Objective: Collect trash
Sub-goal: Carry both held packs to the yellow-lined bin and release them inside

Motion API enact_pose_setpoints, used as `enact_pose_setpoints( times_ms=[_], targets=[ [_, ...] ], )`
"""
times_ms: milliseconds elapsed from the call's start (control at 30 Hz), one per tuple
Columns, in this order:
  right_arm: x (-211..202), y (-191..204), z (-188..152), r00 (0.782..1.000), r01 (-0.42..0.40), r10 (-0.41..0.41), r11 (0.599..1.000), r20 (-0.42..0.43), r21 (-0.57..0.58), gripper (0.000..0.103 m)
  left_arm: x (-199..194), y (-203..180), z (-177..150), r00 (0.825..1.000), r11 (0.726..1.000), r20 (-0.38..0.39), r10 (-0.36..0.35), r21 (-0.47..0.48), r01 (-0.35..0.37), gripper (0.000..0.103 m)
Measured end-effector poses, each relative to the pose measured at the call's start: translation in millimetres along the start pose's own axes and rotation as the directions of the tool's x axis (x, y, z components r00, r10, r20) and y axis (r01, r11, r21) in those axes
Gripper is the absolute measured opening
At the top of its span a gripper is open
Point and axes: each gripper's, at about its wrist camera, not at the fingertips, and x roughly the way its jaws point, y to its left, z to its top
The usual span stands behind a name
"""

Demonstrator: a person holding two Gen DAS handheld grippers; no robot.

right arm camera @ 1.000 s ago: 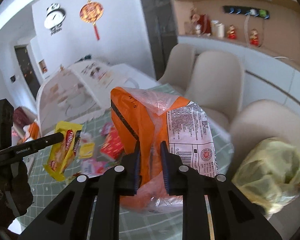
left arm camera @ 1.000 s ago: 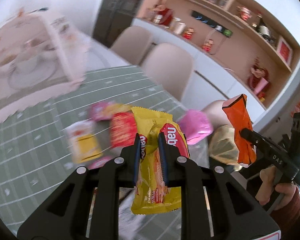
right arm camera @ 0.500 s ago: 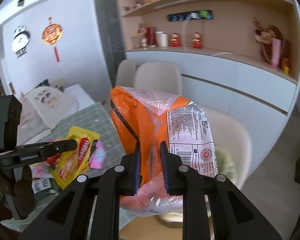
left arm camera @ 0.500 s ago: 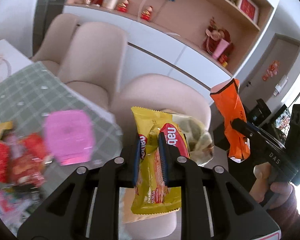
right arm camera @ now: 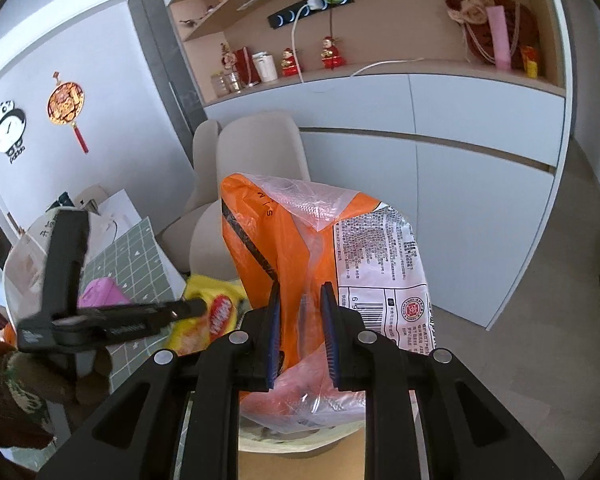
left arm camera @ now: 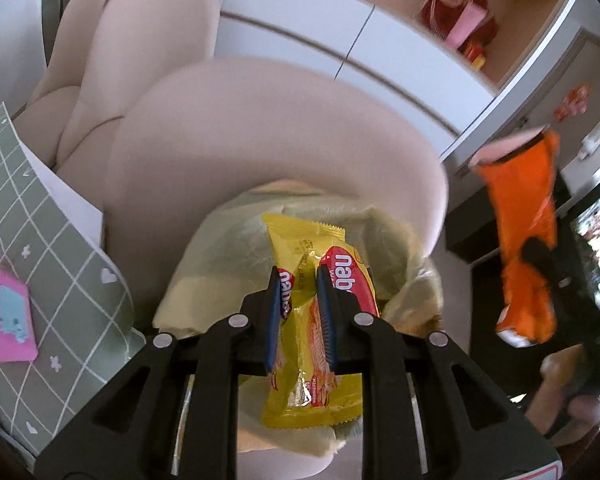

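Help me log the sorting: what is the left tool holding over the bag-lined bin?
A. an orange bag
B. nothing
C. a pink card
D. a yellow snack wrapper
D: the left tool pinches the yellow snack wrapper above the bag-lined bin.

yellow wrapper — "nabe", orange bag — "6 9"

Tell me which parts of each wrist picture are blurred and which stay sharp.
Left wrist view: the yellow wrapper in the left gripper is sharp; the orange bag, chair and shelf are smeared. Right wrist view: the orange bag in the right gripper and the shelf are crisp; the left gripper is blurred.
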Motion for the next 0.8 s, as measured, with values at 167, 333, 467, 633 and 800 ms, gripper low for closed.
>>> enact_pose_setpoints(
  times_ms=[167,333,467,633,800],
  targets=[
    [8,-18,1,1.000,-0.004,0.003,0.999,0.008,0.040,0.019,33,-21,-4,0.991,0.993,-0.097,0.088,0.081,-0.081,0.017],
    [16,-28,2,1.000,-0.003,0.003,0.998,0.006,0.066,0.019,60,-35,-11,0.972,0.986,-0.197,0.130,0.126,-0.106,0.017],
    [16,-28,2,1.000,-0.004,0.004,0.998,0.007,0.069,0.019,74,-41,-15,0.962,0.983,-0.233,0.145,0.149,-0.112,0.017],
    [20,-28,2,1.000,-0.009,0.009,0.997,0.006,0.079,0.019,78,-35,-12,0.968,0.992,-0.235,0.089,0.109,-0.065,0.022],
    [26,-19,2,0.999,-0.045,0.045,0.997,-0.001,0.066,0.019,39,-10,-9,0.991,0.999,-0.124,0.046,0.018,-0.044,0.039]
  ],
)
